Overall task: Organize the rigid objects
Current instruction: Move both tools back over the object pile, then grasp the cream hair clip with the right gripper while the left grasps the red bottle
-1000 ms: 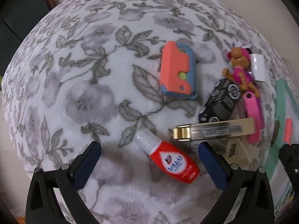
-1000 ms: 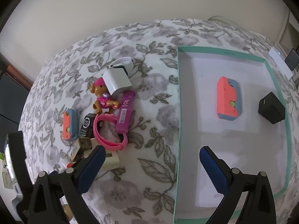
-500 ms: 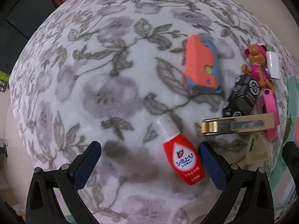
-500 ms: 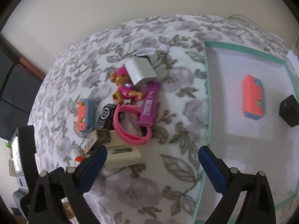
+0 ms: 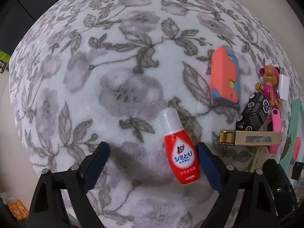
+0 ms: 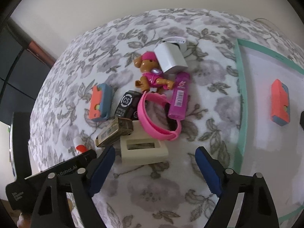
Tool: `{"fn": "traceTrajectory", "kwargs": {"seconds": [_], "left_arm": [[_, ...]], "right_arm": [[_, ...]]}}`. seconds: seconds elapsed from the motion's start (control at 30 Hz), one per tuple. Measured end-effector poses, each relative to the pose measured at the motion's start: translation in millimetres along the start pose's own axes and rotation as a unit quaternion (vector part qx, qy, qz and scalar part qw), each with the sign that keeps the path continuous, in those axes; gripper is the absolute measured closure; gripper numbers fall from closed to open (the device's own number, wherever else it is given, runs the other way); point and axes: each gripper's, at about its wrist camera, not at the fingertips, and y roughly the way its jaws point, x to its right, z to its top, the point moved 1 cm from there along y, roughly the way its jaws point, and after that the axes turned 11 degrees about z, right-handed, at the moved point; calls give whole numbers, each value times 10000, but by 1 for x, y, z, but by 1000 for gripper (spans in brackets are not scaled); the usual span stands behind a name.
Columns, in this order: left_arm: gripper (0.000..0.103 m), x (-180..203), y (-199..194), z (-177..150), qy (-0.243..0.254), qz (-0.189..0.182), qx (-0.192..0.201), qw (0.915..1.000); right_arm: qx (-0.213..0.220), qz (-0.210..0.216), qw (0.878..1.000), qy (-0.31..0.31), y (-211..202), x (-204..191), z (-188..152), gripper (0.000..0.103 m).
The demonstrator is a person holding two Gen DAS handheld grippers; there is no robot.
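A: Left wrist view first. Left gripper (image 5: 153, 157) spread wide, gripping nothing, low over the flowered fleece blanket (image 5: 114, 87). Small red plastic bottle with a white cap (image 5: 178, 148) lying between the blue pads, close against the right-hand pad (image 5: 208, 166), cap pointing away.

B: Off-centre, then. Better to shift rightward until the red body sits midway, then close across the widest part, below the cap. Smooth, tapering plastic; likely to squirt forward if pinched near the neck.

A: Also there, well clear of the bottle: orange-and-blue plastic case (image 5: 224, 81), black printed box (image 5: 253, 114), long gold-coloured box (image 5: 250, 139).

B: Right wrist view?

A: Right gripper (image 6: 154, 163) likewise wide apart and empty, hovering just short of a cream rectangular frame (image 6: 143, 151). Beyond: pink silicone band (image 6: 152, 117), purple tube (image 6: 179, 98), brown toy dog in pink (image 6: 150, 73), white cube charger (image 6: 170, 58). Teal-rimmed white tray (image 6: 241, 95) to the right, holding a second orange-and-blue case (image 6: 280, 100).

B: Tray probably the destination; worth lifting high enough to clear the teal rim.
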Motion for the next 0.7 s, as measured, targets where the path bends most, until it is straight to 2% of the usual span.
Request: {"fn": "traceTrajectory", "kwargs": {"seconds": [0.47, 0.7], "left_arm": [[31, 14, -11, 13, 65, 18, 174, 9998], [40, 22, -15, 12, 154, 21, 233, 9996]], "right_arm": [[-149, -75, 9995, -271, 22, -13, 1, 28], [-171, -103, 9993, -313, 30, -15, 1, 40]]}}
